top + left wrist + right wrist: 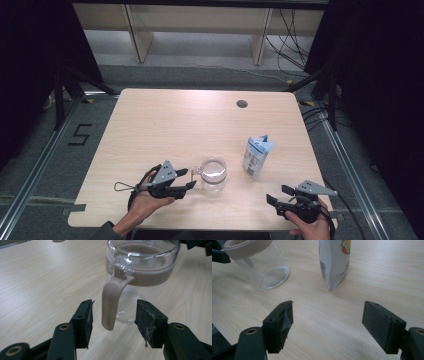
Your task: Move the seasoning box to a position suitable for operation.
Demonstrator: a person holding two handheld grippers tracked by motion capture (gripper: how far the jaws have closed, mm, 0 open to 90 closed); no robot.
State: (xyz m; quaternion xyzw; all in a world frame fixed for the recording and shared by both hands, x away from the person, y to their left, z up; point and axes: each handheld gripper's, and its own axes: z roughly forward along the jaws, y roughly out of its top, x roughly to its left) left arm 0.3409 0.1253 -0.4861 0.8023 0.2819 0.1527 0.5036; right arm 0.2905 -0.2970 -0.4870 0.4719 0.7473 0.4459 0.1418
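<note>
A clear plastic jug point(213, 175) with a beige rim band and beige handle point(110, 302) stands upright near the table's front middle. My left gripper point(187, 178) is open, its jaws on either side of the handle without touching it point(113, 320). A white stand-up pouch point(257, 156) with blue print stands to the right of the jug point(257, 263); the pouch point(334, 261) is ahead of my right gripper point(328, 325). My right gripper point(278, 194) is open near the front right corner, nothing between its jaws.
The light wooden table point(165, 130) has a round cable hole point(242, 104) near its far edge. Black frame posts and cables stand around the table on the grey floor, with a wooden shelf unit point(200, 25) beyond.
</note>
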